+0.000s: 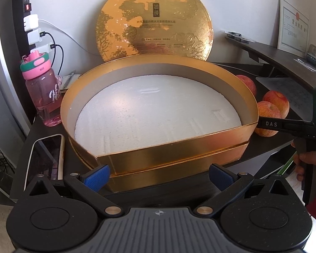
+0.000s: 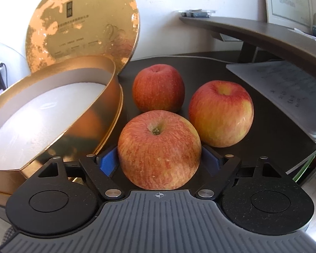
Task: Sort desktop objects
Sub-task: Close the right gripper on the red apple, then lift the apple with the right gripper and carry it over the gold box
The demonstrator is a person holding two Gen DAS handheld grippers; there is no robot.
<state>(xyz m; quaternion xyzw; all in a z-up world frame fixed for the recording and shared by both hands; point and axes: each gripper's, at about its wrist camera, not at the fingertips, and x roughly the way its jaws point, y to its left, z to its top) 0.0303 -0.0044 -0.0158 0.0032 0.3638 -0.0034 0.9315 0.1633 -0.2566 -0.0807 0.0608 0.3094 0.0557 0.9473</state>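
At the bottom of the left wrist view, the left gripper (image 1: 159,177) is seen with its blue-padded fingers (image 1: 97,176) spread wide apart and nothing between them. Just ahead of them, filling the centre of the frame, a round gold gift box (image 1: 172,154) is set on the dark counter (image 1: 52,130); its inside is lined with a white foam disc (image 1: 155,113). The gold lid (image 1: 155,23) is stood upright behind the box, leaned against the white wall. At the left of the frame a pink water bottle (image 1: 42,90) is stood upright beside the box, and a smartphone (image 1: 46,158) is laid flat at the lower left. At the right edge the right gripper (image 1: 284,125) is reached in toward the apples, held by a hand (image 1: 307,160).

In the right wrist view, three red apples are grouped on the counter to the right of the box. The nearest apple (image 2: 159,149) is placed between the right gripper's fingers (image 2: 108,162), low in the centre of the frame; the blue pads lie close on either side of it, but whether they press on it cannot be told. The rear apple (image 2: 158,88) is seen above it and the right-hand apple (image 2: 221,113) at centre right. A stack of papers (image 2: 284,88) lies at the right, below a curved shelf (image 2: 263,33).
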